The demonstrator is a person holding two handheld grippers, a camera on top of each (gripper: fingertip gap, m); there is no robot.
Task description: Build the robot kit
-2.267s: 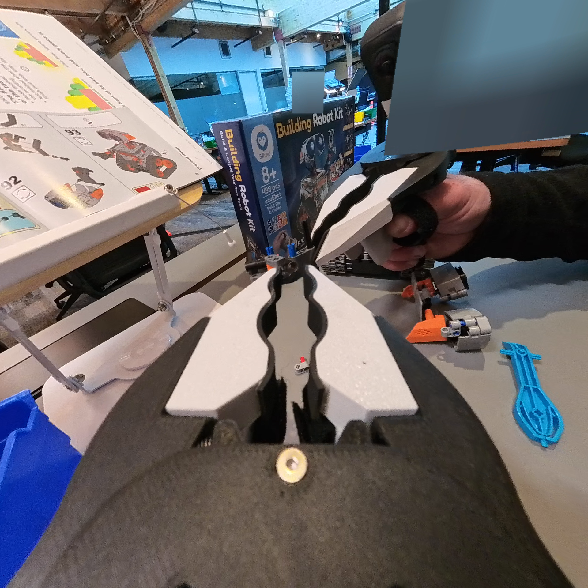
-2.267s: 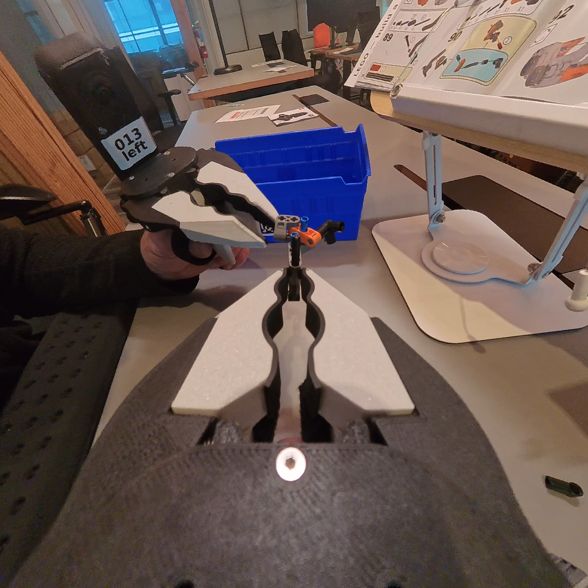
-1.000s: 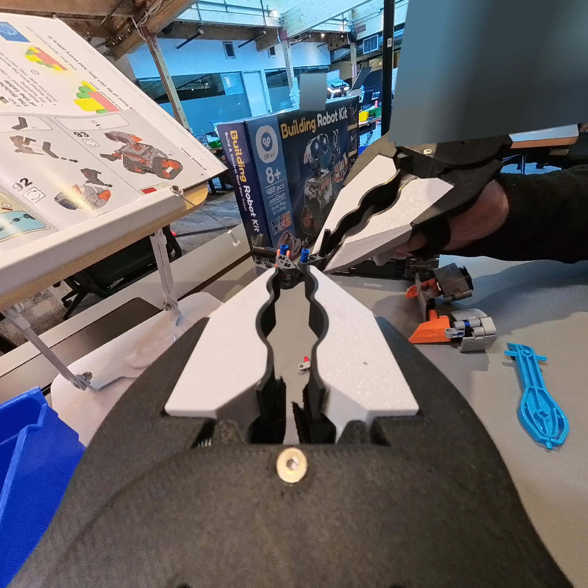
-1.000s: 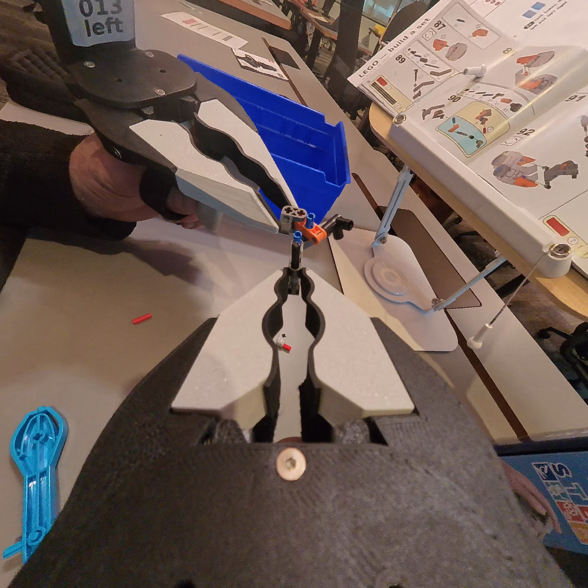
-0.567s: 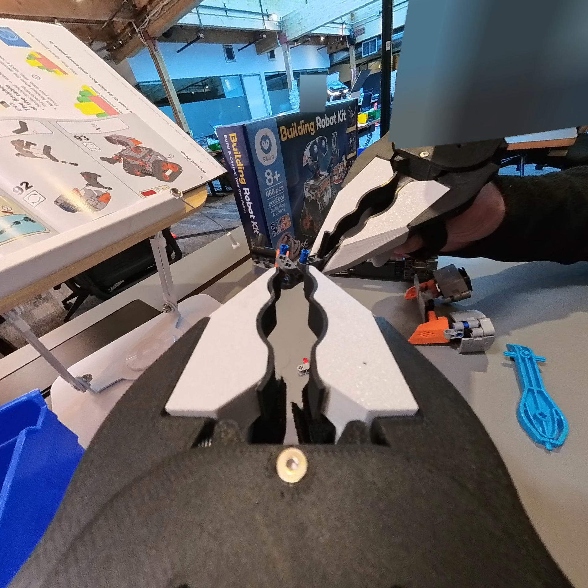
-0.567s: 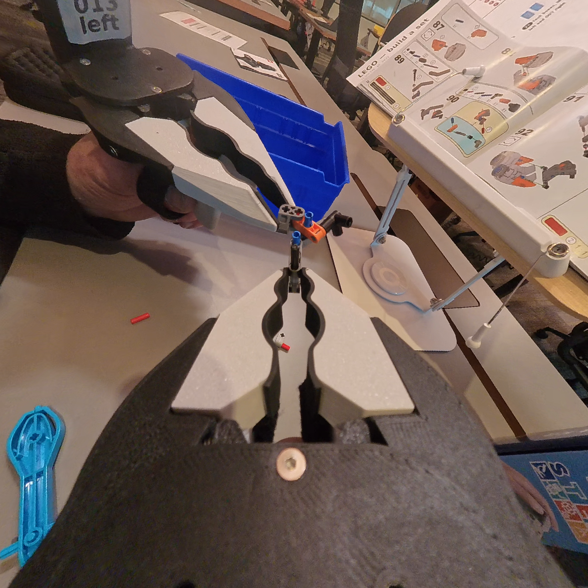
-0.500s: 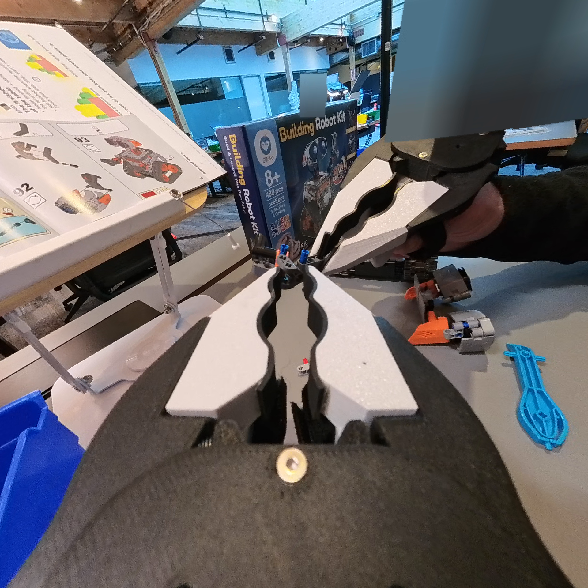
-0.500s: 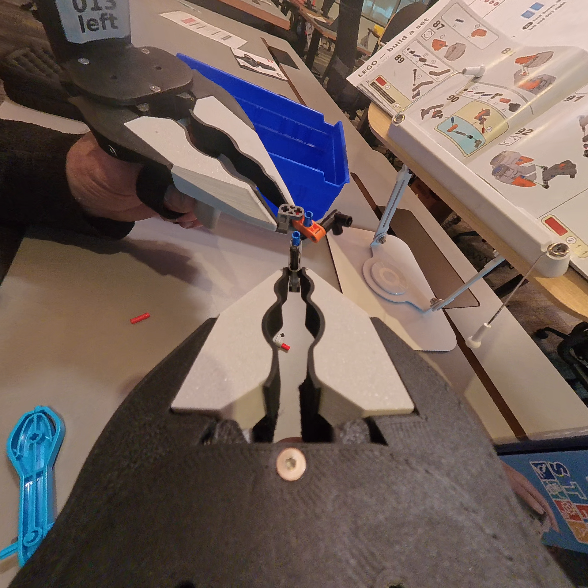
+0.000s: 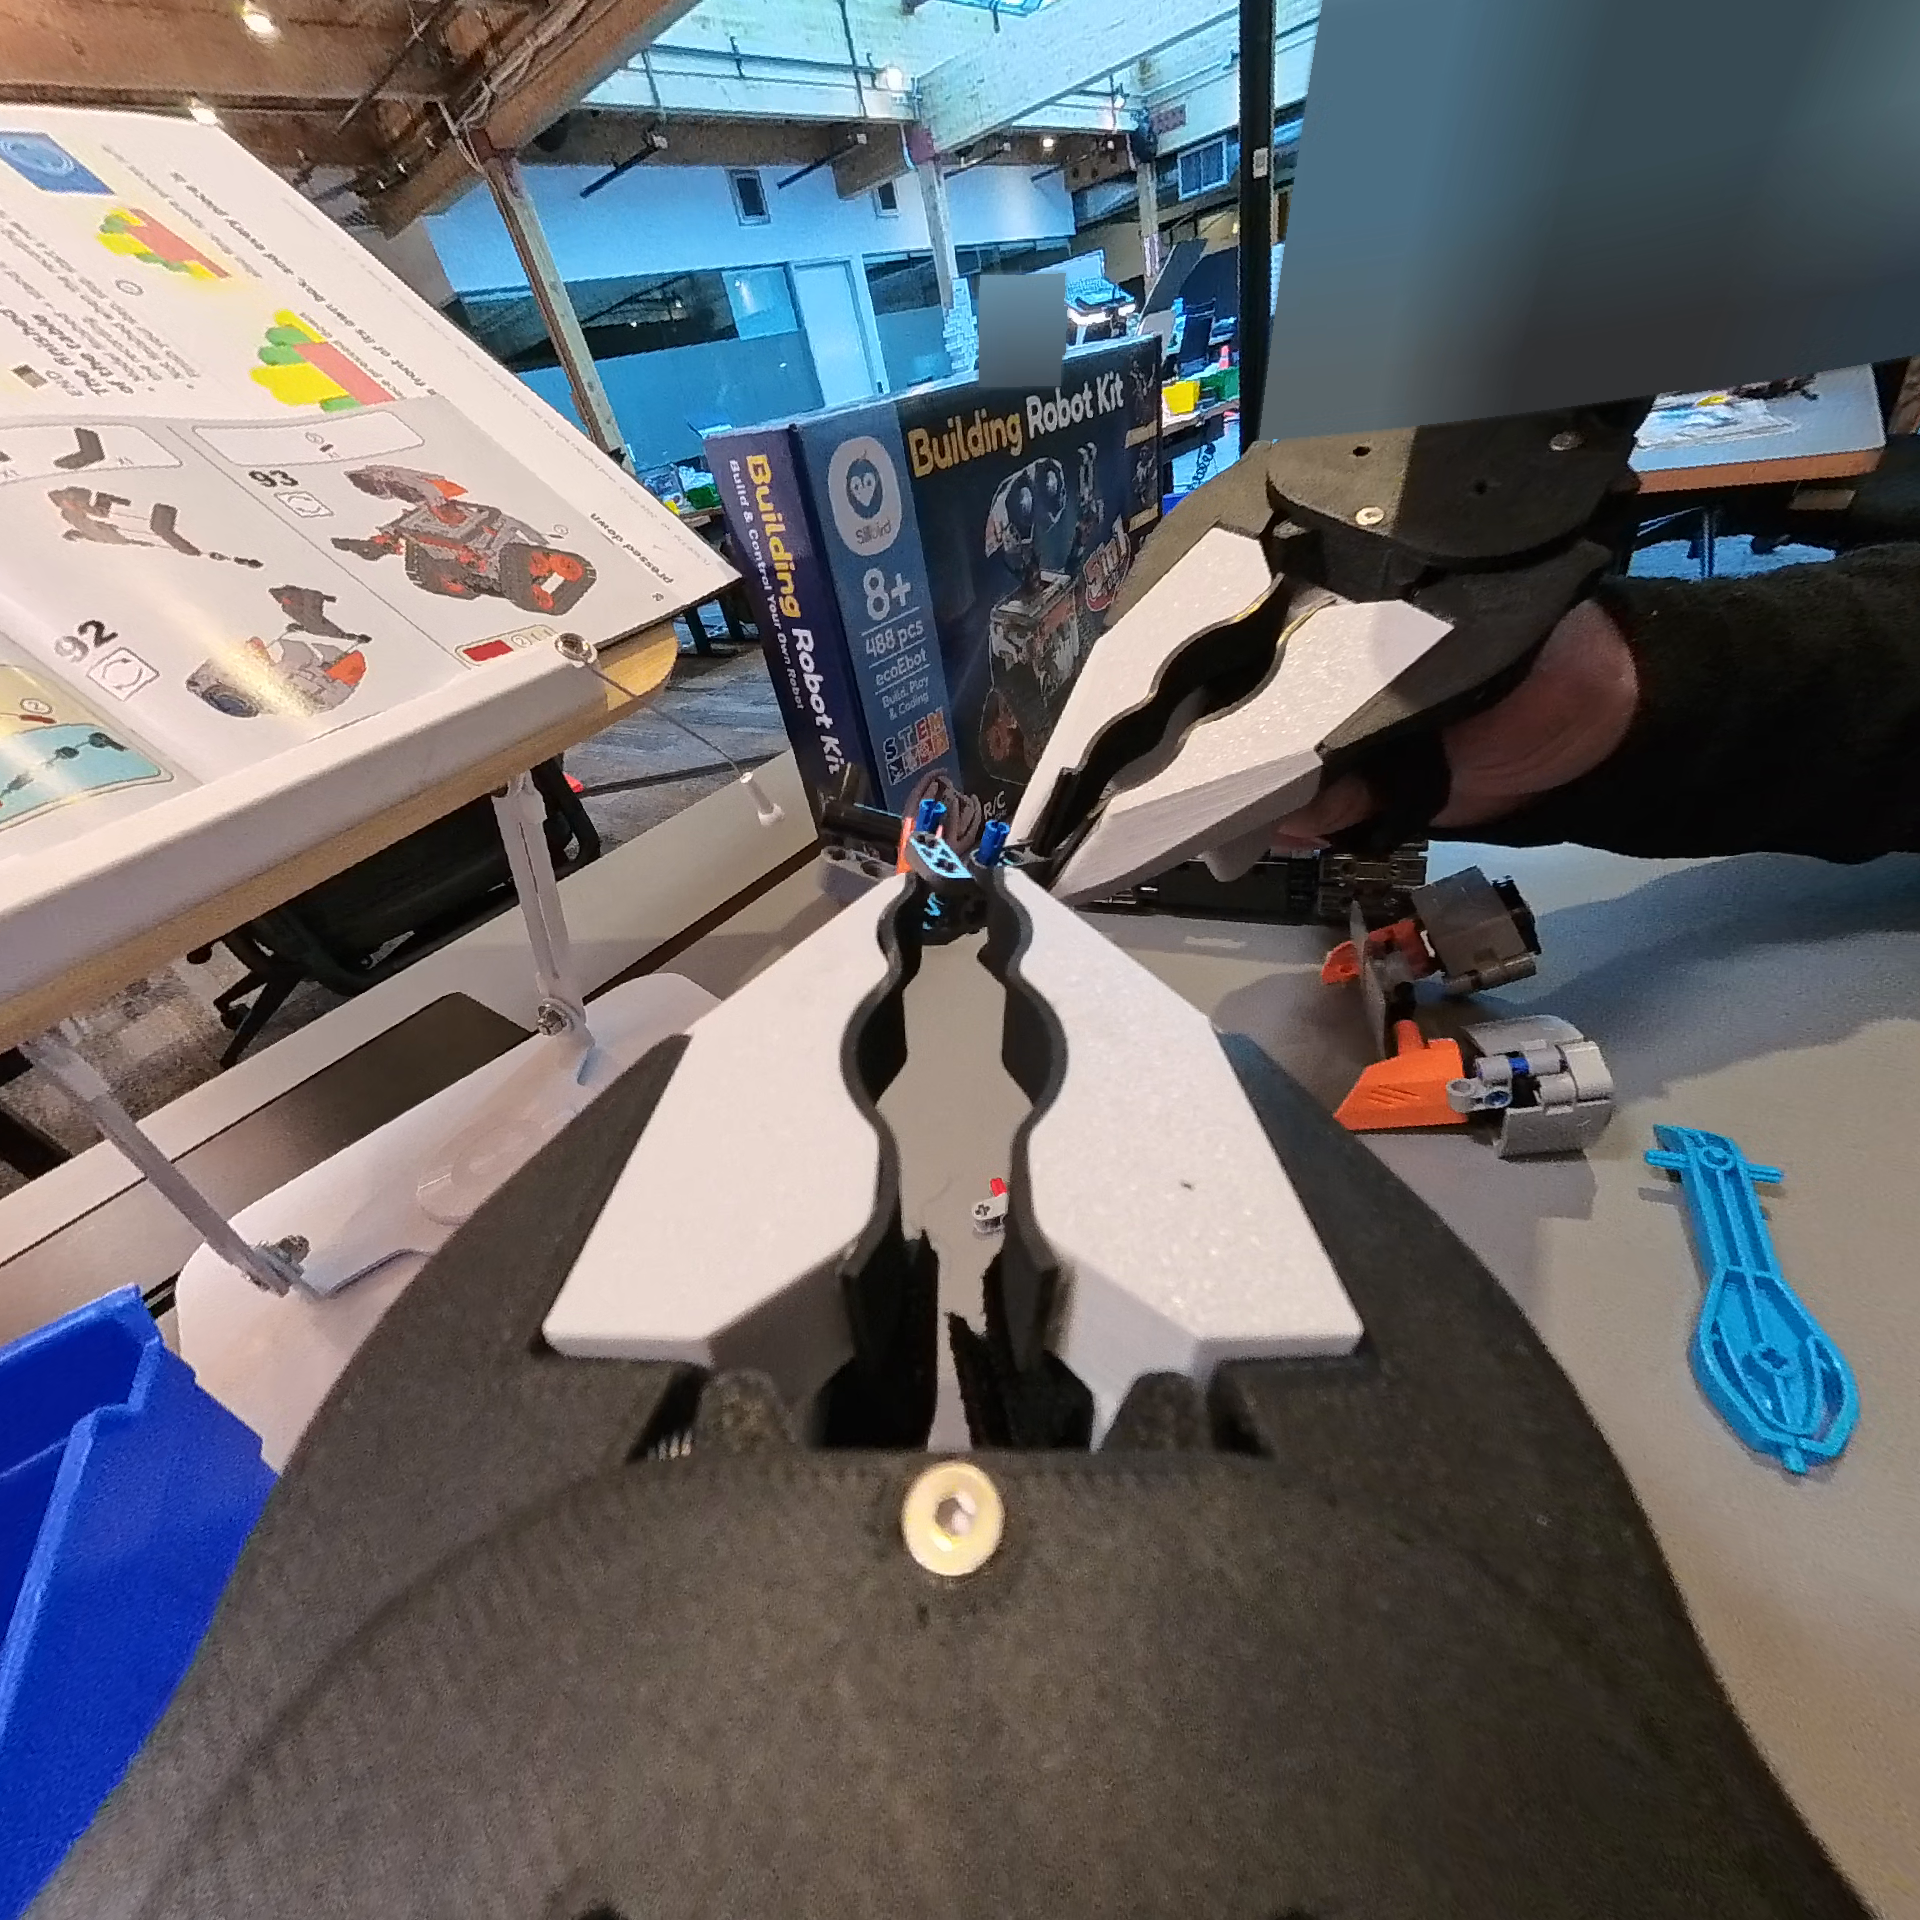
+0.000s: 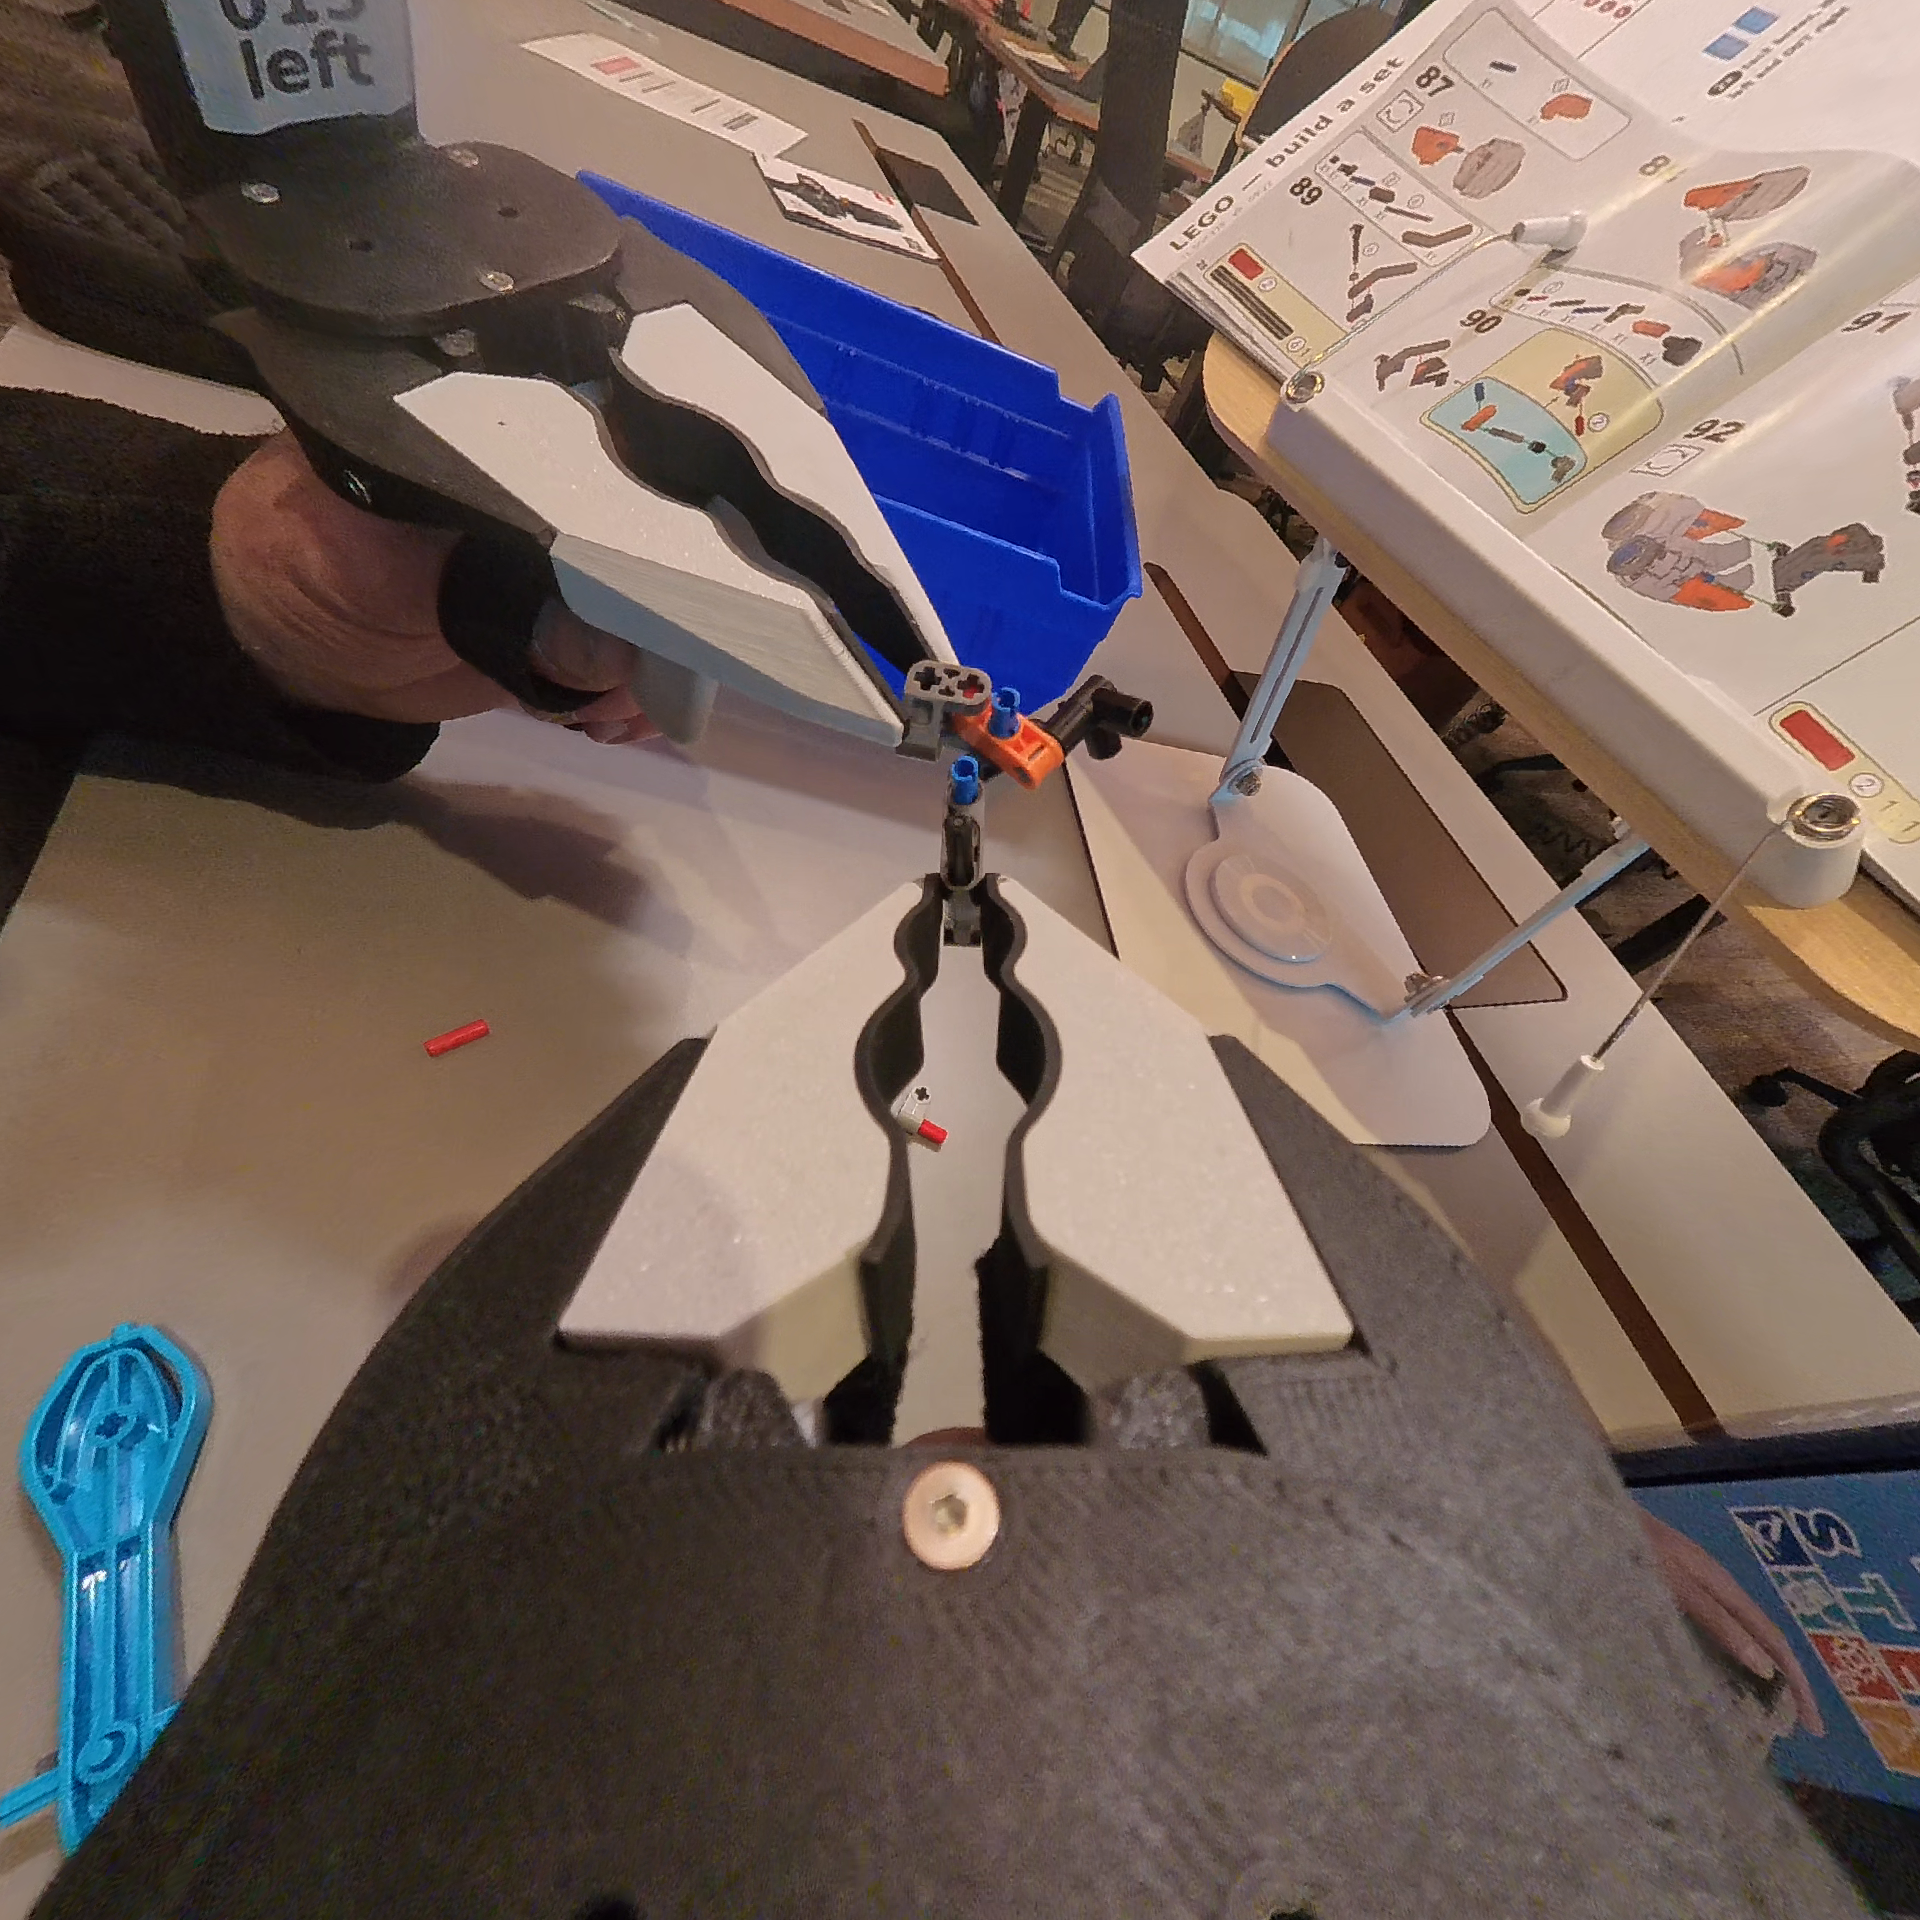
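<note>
My left gripper (image 9: pixel 943 896) is shut on a small assembly (image 9: pixel 940 854) of grey, orange and black beam parts with blue pins. In the right wrist view the left gripper (image 10: pixel 914 717) comes in from the upper left, holding this assembly (image 10: pixel 1013 743) above the table. My right gripper (image 10: pixel 961 906) is shut on a thin black and grey connector (image 10: pixel 961 836) with a blue pin on top. The pin sits just under the assembly's orange part. In the left wrist view the right gripper (image 9: pixel 1039 831) reaches in from the right, tip against the assembly.
A blue bin (image 10: pixel 935 447) stands behind the left gripper. An instruction booklet on a white stand (image 10: pixel 1558 312) overhangs the table. A kit box (image 9: pixel 935 623), grey and orange sub-assemblies (image 9: pixel 1475 1070), a blue separator tool (image 9: pixel 1756 1320), a red pin (image 10: pixel 457 1037) and a small grey piece (image 10: pixel 920 1122) are about. The tips of both grippers are at nearly the same place.
Since 2.3 s ago the right gripper has risen and swung round, bringing its connector under the assembly. Over the last second both grippers have stayed almost still.
</note>
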